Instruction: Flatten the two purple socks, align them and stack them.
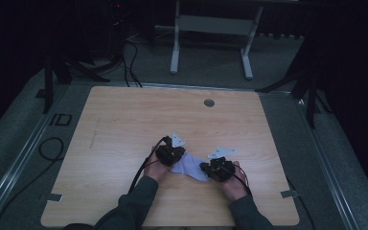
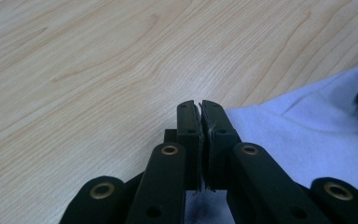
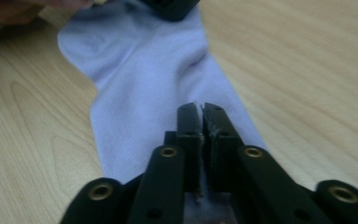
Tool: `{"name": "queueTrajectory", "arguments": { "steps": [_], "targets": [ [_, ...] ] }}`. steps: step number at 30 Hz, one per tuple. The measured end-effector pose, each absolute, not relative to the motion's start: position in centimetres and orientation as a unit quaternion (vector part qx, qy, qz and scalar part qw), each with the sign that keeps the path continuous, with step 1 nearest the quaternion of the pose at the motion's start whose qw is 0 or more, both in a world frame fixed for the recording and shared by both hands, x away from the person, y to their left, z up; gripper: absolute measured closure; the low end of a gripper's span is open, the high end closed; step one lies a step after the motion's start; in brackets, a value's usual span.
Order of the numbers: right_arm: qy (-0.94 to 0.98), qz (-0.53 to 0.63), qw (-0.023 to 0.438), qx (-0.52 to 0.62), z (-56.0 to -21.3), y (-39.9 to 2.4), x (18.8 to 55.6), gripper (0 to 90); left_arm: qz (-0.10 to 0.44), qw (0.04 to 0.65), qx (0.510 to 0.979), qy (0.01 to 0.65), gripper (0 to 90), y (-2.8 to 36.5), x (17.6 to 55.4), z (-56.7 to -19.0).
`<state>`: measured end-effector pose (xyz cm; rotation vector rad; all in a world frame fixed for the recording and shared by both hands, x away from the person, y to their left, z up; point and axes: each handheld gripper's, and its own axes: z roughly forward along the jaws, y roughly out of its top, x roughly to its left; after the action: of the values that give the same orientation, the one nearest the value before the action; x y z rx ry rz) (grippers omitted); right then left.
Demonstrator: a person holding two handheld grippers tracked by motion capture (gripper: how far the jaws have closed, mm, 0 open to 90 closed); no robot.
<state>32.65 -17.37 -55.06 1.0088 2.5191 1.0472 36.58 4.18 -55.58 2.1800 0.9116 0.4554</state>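
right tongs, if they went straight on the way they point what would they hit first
Probably the left tongs, which sit on the far end of the sock straight ahead. The right tongs would slide along the sock until then, though depth is unclear.

A light wooden table (image 1: 124,124) with a round grommet (image 1: 209,102) at its far edge is seen; a pale lilac sock (image 1: 188,166) is laid flat near its near middle.

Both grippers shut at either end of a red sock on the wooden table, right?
Not red. The sock is pale lavender-blue, as the right gripper view shows. The rest holds: the left gripper and right gripper sit shut at opposite ends of it on the wooden table.
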Motion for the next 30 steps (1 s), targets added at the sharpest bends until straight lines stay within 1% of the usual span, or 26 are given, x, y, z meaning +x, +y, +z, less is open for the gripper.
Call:
{"name": "queueTrajectory", "arguments": {
  "steps": [1,5,6,9,10,11,13,15,16,19,20,27,30],
  "targets": [
    [0.859,0.358,0.121,0.346,-54.8,-17.5,32.6,89.1,0.176,0.360,0.844,0.355,86.6,4.3,36.6,-55.6],
    [0.852,0.358,0.133,0.359,-54.2,-18.2,32.7,89.8,0.174,0.362,0.841,0.362,86.3,4.7,36.5,-55.6],
    [0.846,0.357,0.142,0.370,-54.1,-18.6,32.7,86.1,0.174,0.362,0.840,0.364,86.3,4.9,36.5,-55.7],
    [0.838,0.357,0.142,0.386,-54.1,-19.2,32.8,86.3,0.173,0.361,0.840,0.366,86.3,5.0,36.5,-55.6],
    [0.836,0.358,0.140,0.392,-54.1,-19.4,32.8,82.3,0.173,0.361,0.840,0.367,86.2,5.0,36.4,-55.6],
    [0.836,0.358,0.140,0.392,-54.1,-19.4,32.8,82.3,0.174,0.361,0.839,0.367,86.2,5.0,36.4,-55.6],
    [0.836,0.357,0.137,0.395,-54.2,-19.5,32.6,75.5,0.174,0.361,0.839,0.369,86.2,5.0,36.4,-55.6],
    [0.841,0.346,0.137,0.392,-54.5,-19.3,32.5,76.1,0.174,0.360,0.839,0.370,86.1,5.0,36.4,-55.6],
    [0.852,0.319,0.152,0.387,-54.9,-19.0,32.4,79.8,0.174,0.361,0.838,0.370,86.0,5.0,36.3,-55.6],
    [0.853,0.315,0.156,0.386,-54.9,-19.0,32.4,81.3,0.172,0.364,0.836,0.373,85.9,5.2,36.2,-55.7],
    [0.854,0.305,0.173,0.385,-54.9,-19.1,32.4,82.0,0.170,0.366,0.835,0.374,85.8,5.5,36.1,-55.7],
    [0.845,0.309,0.174,0.401,-55.0,-19.8,32.7,81.4,0.166,0.369,0.835,0.374,85.3,5.8,35.7,-55.8],
    [0.844,0.309,0.180,0.400,-55.0,-19.7,32.7,79.6,0.163,0.372,0.834,0.374,82.0,6.0,35.6,-55.7]
  ]
}}
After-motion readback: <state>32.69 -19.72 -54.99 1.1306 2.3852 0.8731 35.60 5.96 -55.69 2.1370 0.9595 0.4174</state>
